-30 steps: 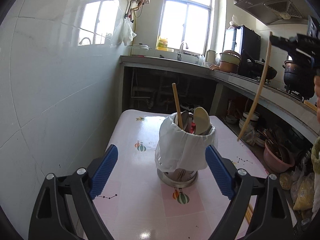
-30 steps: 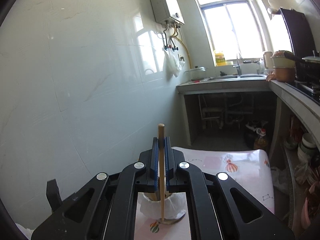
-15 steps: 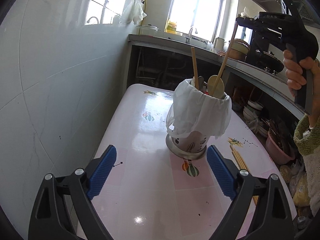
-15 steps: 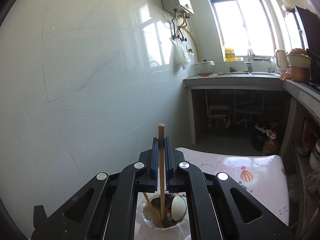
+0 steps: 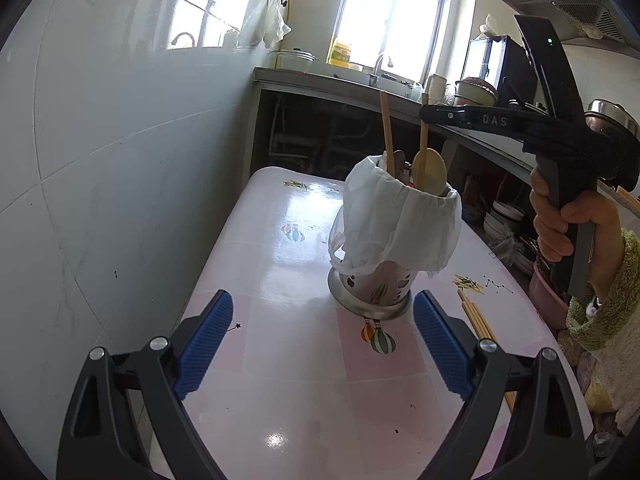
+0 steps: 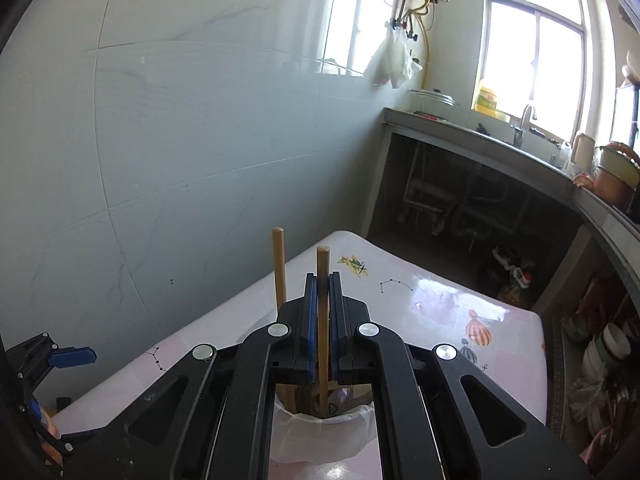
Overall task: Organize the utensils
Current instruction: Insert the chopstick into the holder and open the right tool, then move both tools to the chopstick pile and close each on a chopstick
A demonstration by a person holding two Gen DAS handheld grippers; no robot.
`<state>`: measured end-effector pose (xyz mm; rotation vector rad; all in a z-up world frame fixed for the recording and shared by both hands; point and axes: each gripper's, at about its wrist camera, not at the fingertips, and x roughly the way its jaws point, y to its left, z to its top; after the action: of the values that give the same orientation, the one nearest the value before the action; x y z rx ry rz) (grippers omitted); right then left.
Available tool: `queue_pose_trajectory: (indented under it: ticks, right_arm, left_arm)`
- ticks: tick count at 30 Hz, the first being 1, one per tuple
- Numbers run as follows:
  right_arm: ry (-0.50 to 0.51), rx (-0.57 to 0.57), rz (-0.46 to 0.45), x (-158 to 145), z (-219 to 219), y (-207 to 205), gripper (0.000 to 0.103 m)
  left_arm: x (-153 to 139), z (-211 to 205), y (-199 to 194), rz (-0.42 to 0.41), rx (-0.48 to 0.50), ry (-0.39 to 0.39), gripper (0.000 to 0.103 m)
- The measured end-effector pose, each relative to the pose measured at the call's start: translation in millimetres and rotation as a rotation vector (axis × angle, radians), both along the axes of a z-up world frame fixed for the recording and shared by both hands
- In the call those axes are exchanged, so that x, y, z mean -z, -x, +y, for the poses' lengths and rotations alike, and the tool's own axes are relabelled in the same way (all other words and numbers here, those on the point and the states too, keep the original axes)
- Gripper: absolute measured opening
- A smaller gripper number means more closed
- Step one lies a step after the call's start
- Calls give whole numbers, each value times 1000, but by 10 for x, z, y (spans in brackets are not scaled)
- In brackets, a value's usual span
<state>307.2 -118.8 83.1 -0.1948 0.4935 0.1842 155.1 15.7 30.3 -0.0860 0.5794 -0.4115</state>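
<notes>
- Chopstick, a thin wooden one, stands nearly upright between the blue pads of my right gripper, which are pressed together on its shaft.
- A second ago this stick hung slanted in the air beside the holder; half a second ago its tip was just entering the mouth. Now its lower end is down inside the holder, out of sight below the rim.
- The holder is a metal cup draped with a white plastic liner, standing on the pink patterned table. It already contains another chopstick and a pale spoon, which rise just beside the one I am holding.
- My left gripper hovers low over the table in front of the holder, blue pads wide apart, gripping nothing and touching nothing.
- More chopsticks lie flat on the table to the right of the holder, close to my left gripper's right finger.
- My reading: this stick is as good as delivered, and only the release is left. I would part the right pads gently so it settles against the others without bouncing out.
- The sticks lying on the table look like the work that remains.
</notes>
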Motion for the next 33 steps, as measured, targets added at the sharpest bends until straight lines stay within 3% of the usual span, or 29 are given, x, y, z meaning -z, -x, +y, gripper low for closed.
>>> queue_pose_trajectory:
  ticks: [4, 7, 13, 17, 21, 28, 33]
  right_arm:
    - [-9, 5, 20, -19, -15, 19, 4]
    - [-76, -8, 7, -145, -142, 135, 9]
    - [-224, 24, -81, -528, -682, 782, 26]
    - [-311, 97, -73, -482, -1172, 1269, 36]
    - [-385, 221, 71, -1, -1580, 1568, 36]
    - [-478, 340, 422, 1359, -1722, 1656, 33]
    - [-464, 328, 498, 1768, -1616, 1631, 24]
  left_arm:
    - [-38, -65, 40, 1, 0, -13, 89]
    - [-75, -120, 83, -3, -2, -28, 89]
    - [-144, -318, 194, -8, 22, -54, 89]
    - [-160, -528, 246, -8, 65, -76, 89]
    - [-70, -801, 247, 18, 130, -101, 89]
    - [266, -1400, 151, 94, 244, -189, 89]
    - [484, -1708, 69, 136, 276, -247, 89]
